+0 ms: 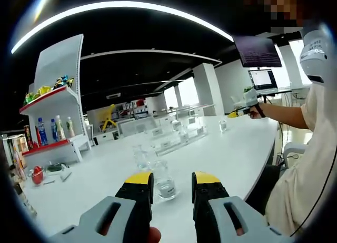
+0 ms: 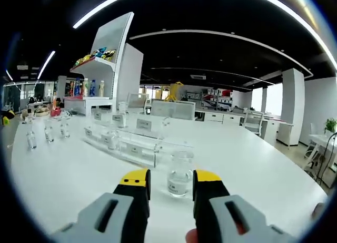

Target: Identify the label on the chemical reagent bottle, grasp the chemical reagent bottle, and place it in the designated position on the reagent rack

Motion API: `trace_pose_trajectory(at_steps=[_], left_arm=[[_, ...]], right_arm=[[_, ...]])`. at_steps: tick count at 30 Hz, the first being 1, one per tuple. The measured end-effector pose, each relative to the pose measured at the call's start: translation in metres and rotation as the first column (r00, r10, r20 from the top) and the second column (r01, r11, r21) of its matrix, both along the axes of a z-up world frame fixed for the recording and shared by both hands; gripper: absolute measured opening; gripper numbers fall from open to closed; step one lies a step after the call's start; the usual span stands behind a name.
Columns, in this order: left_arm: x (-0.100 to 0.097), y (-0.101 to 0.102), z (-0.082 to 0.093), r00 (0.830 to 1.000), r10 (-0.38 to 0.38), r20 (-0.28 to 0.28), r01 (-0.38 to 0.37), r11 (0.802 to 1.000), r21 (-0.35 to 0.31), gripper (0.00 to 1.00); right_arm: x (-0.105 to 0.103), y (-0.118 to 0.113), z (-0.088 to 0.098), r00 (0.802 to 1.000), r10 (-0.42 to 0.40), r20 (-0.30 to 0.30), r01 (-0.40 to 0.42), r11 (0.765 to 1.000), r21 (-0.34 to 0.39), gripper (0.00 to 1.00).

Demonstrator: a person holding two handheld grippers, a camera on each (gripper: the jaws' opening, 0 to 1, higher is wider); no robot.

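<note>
A small clear glass reagent bottle (image 1: 166,187) stands on the white table (image 1: 231,148), just ahead of my left gripper (image 1: 172,175). That gripper's yellow-tipped jaws are open, with nothing held. A second clear bottle (image 1: 141,157) stands a little farther off. In the right gripper view, a labelled clear bottle (image 2: 180,175) stands just beyond my right gripper (image 2: 171,174), which is also open and empty. The clear acrylic reagent rack (image 2: 131,144) with white label cards runs across the table behind it. The same rack (image 1: 179,135) lies mid-table in the left gripper view, where a hand holds the right gripper (image 1: 239,113) at the far right.
A white shelf unit (image 1: 58,100) with drink bottles and snacks stands at the table's far end. Several more clear bottles (image 2: 49,132) stand left of the rack. A person's sleeve and body (image 1: 308,169) fill the right side, and a monitor (image 1: 261,78) sits behind.
</note>
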State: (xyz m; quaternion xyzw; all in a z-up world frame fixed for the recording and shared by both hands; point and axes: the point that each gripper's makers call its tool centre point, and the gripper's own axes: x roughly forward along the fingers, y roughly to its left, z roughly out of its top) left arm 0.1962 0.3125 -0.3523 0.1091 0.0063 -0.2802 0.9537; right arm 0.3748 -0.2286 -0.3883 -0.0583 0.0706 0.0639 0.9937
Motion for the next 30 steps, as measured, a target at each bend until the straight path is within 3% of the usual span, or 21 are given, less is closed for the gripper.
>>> trace_pose_trajectory(at_steps=[9, 30], left_arm=[[0.002, 0.002, -0.002, 1.000, 0.004, -0.005, -0.004, 1.000, -0.001, 0.29], [0.004, 0.001, -0.007, 1.000, 0.005, -0.017, -0.005, 1.000, 0.004, 0.29]], right_arm=[[0.012, -0.003, -0.011, 1.000, -0.006, -0.024, 0.006, 1.000, -0.009, 0.31], [0.032, -0.008, -0.019, 0.998, -0.037, -0.046, 0.036, 0.999, -0.021, 0.31]])
